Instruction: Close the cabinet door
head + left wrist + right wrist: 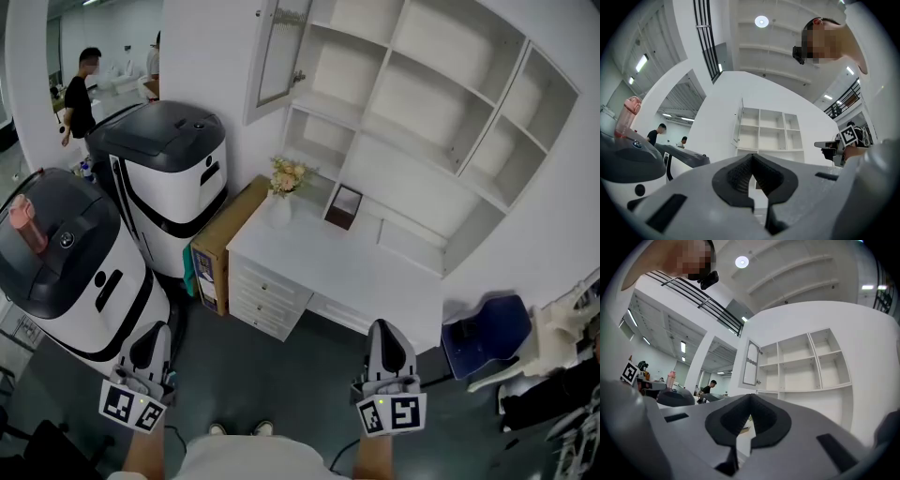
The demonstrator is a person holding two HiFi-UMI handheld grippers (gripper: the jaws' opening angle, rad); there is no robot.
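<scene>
- The white cabinet (431, 94) hangs on the wall in front of you, above the tabletop (366, 277), with all its open compartments bare.
- Two white-and-black machines (173, 173) stand on the floor off the tabletop's left end.
- The cabinet door (278, 56) is at the cabinet's upper left corner. It is a white frame around a glazed panel, swung wide open away from the shelves, with a small knob on its free edge.
- A cardboard box (220, 248) stands against the tabletop's left end; its print is too small to read.
- Your left tool (154, 333) and right tool (384, 330) are low in front of you, well short of the door. Both have their jaws together on nothing, and each cube shows square black-and-white markers.
- A vase of flowers (281, 192) stands at the tabletop's back left corner.
</scene>
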